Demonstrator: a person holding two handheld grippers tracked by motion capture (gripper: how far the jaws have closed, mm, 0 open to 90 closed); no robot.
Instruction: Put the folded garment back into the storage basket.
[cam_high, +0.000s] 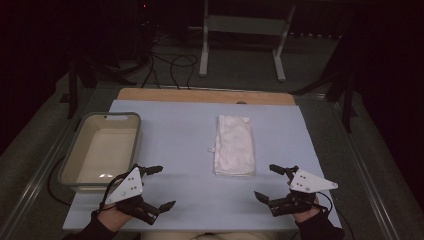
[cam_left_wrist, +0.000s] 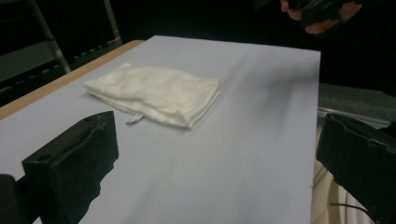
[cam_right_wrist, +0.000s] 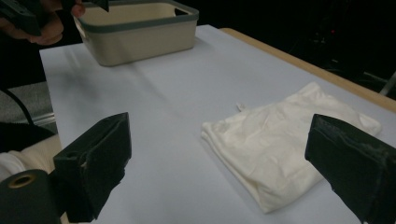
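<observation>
Both hand-held grippers, L (cam_high: 161, 187) & R (cam_high: 269, 181), spread wide near folded, wrinkled white cloth (cam_high: 234, 145).

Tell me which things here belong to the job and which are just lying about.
In the job:
- folded white cloth
- left hand-held gripper, open
- right hand-held gripper, open

Likely lying about:
- beige plastic tub with grey rim
- white metal stand on the floor

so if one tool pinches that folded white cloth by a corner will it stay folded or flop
The folded white cloth looks soft and wrinkled, so it would probably droop and unfold. It lies in thin, loose layers, so it is likely light, and a push may bunch it up rather than slide it.
</observation>
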